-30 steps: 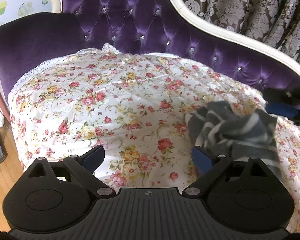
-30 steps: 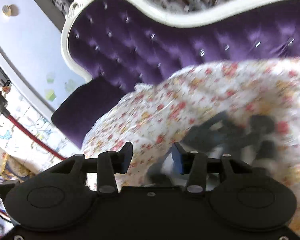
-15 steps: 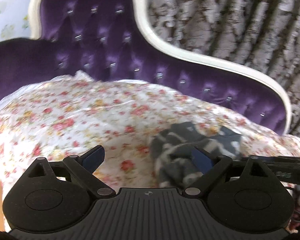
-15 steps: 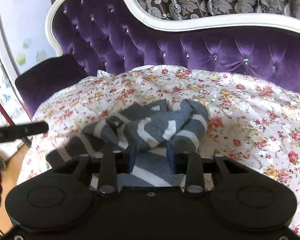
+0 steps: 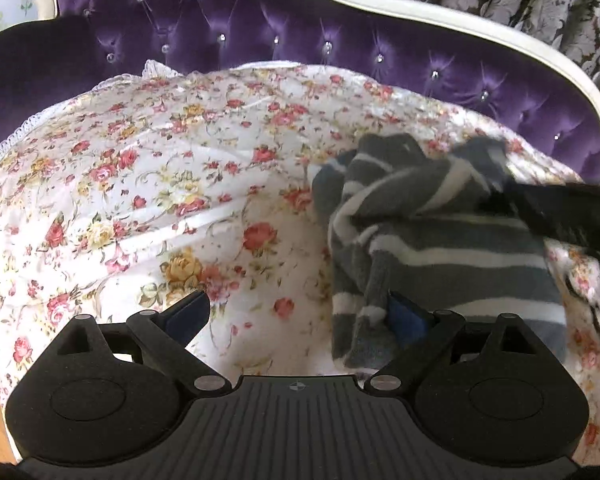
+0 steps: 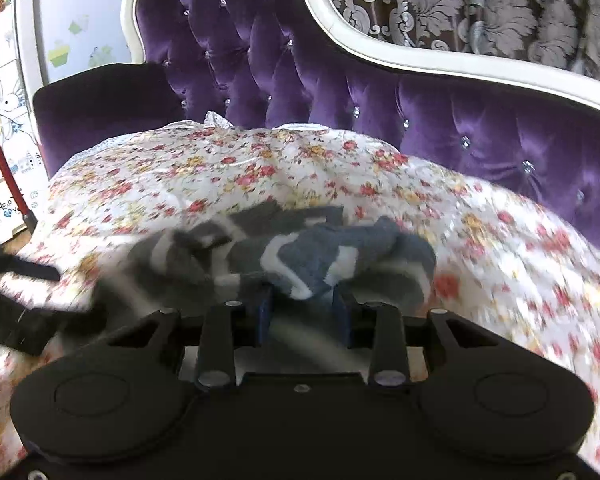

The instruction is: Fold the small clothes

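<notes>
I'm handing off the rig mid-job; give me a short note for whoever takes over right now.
Left gripper: open, empty, right finger against the near-left edge of the crumpled grey-and-white striped knit garment.
Right gripper: fingers astride a raised bunch of that garment; a firm pinch is not clear.
Garment lies on the floral bedsheet over the purple tufted sofa.
Done: no fold visible.
Left: spread it flat, then fold.

Soft, even daylight fills both views, and the sheen on the purple tufted sofa back (image 5: 340,28) glints pale. Fisheye bending curves its white frame (image 6: 380,52). The right wrist view smears the striped garment (image 6: 308,252) and floral sheet (image 6: 520,240) with motion blur.
</notes>
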The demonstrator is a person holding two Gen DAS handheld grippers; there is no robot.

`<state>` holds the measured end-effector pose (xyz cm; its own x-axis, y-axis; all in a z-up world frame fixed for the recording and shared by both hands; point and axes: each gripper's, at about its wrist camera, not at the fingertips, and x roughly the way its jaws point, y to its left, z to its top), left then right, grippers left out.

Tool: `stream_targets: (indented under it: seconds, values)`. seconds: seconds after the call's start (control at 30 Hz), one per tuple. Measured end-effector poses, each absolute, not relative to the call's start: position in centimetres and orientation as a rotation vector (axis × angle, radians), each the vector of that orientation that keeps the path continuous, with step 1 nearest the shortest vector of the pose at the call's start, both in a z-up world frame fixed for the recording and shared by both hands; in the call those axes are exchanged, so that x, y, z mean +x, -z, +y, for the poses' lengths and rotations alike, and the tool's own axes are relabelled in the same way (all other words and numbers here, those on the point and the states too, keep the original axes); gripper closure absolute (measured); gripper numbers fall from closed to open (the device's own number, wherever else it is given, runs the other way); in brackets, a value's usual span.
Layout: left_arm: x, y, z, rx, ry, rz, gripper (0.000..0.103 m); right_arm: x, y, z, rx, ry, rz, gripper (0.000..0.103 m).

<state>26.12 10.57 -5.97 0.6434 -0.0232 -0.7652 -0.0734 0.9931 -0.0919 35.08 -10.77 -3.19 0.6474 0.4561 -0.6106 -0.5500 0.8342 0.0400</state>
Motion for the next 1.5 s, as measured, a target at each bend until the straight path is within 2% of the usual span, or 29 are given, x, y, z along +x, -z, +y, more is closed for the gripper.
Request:
stream_targets:
  seconds: [0.27, 0.53, 0.8, 1.03, 1.23, 1.5]
  values:
    - [26.1, 6.6, 10.2, -0.087, -0.011, 0.911, 0.008, 39.9, 3.1, -10.5, 0.016, -0.537, 0.665, 0.059]
    - [25.9, 6.6, 10.4, -0.100, 0.009, 0.923, 0.009, 33.1, 1.5, -11.7, -0.110, -0.609, 0.583, 0.058]
    - [25.5, 5.8, 10.9, -0.139, 0.039, 0.894, 0.009, 25.3, 5.7, -12.3, -0.431, -0.623, 0.531, 0.057]
    - [25.5, 4.9, 12.6, -0.286, 0.040, 0.813, 0.009, 24.6, 5.4, -13.2, -0.354, -0.588, 0.538, 0.057]
    - [25.8, 5.0, 12.1, -0.307, 0.085, 0.802, 0.009, 23.1, 5.3, -13.1, -0.360, -0.581, 0.514, 0.056]
    - [25.4, 4.8, 11.1, -0.281, 0.112, 0.785, 0.009, 19.6, 4.7, -13.5, -0.367, -0.605, 0.459, 0.059]
